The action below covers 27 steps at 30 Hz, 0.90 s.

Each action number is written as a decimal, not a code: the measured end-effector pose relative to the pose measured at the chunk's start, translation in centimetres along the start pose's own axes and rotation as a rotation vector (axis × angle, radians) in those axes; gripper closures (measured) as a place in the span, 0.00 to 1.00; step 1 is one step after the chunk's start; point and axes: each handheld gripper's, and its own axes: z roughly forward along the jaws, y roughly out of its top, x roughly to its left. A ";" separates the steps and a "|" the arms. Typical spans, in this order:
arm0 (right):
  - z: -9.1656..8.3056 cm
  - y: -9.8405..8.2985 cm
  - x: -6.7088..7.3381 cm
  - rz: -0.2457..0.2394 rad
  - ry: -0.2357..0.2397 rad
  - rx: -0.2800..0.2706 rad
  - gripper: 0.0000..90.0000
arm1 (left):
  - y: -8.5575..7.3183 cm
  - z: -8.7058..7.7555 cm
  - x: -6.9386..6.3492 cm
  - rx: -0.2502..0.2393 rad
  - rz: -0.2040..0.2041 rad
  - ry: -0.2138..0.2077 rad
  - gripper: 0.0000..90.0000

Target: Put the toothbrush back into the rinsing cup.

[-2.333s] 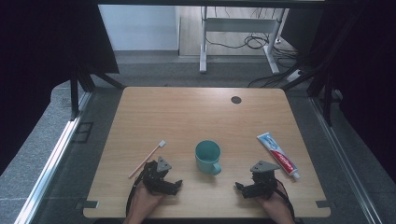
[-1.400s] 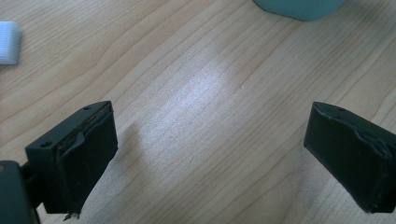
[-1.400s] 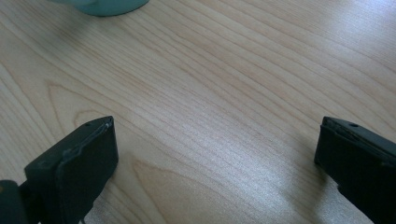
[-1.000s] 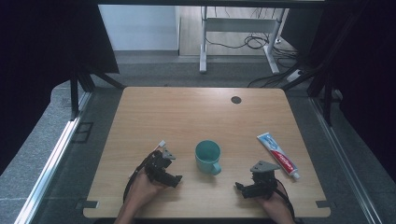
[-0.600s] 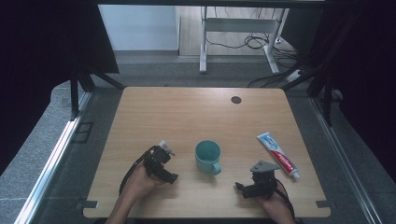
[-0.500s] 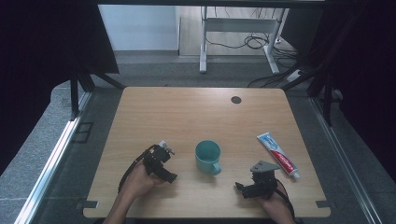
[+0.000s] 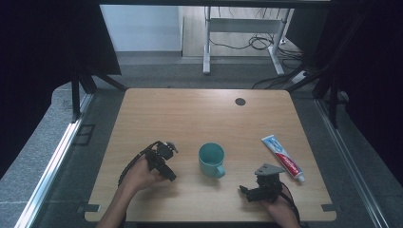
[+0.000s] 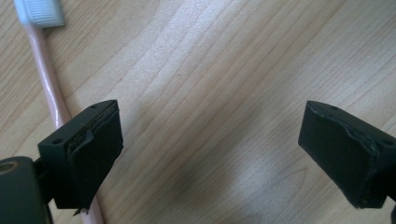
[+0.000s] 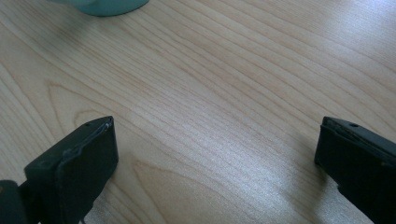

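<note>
A pink toothbrush (image 8: 48, 88) with a white head lies on the wooden table (image 7: 190, 118), left of a teal mug (image 7: 212, 159). My left gripper (image 7: 163, 157) hovers low over the brush and is open. In the left gripper view (image 8: 210, 154) the handle passes under the left jaw and bare wood lies between the jaws. A toothpaste tube (image 7: 282, 157) lies to the right of the mug. My right gripper (image 7: 248, 192) rests near the front edge, below the tube, open (image 9: 215, 168) over bare wood. The mug's base (image 9: 107, 4) shows at the top of the right gripper view.
A small dark round spot (image 7: 240, 101) marks the far side of the table. Beyond the table stand a desk frame with cables (image 7: 247, 38) and a dark curtain on each side. Bare wood stretches across the far half of the table.
My left gripper has moved forward and to the right, from near the front edge to a spot over the toothbrush. The right gripper, mug and toothpaste tube have stayed put.
</note>
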 end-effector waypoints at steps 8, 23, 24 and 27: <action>0.0 0.0 0.0 -0.001 0.000 0.000 0.00 | -0.1 -0.3 1.2 0.018 -0.035 0.010 0.08; 0.0 0.0 0.0 0.001 0.000 0.000 0.00 | -1.2 -0.6 4.5 0.031 -0.119 0.040 0.12; 0.0 0.0 0.0 0.000 0.000 -0.001 0.00 | -1.2 -0.6 4.6 0.030 -0.123 0.041 0.12; 0.0 0.0 0.0 0.000 0.000 0.001 0.00 | -1.3 -0.7 5.1 0.034 -0.131 0.048 0.15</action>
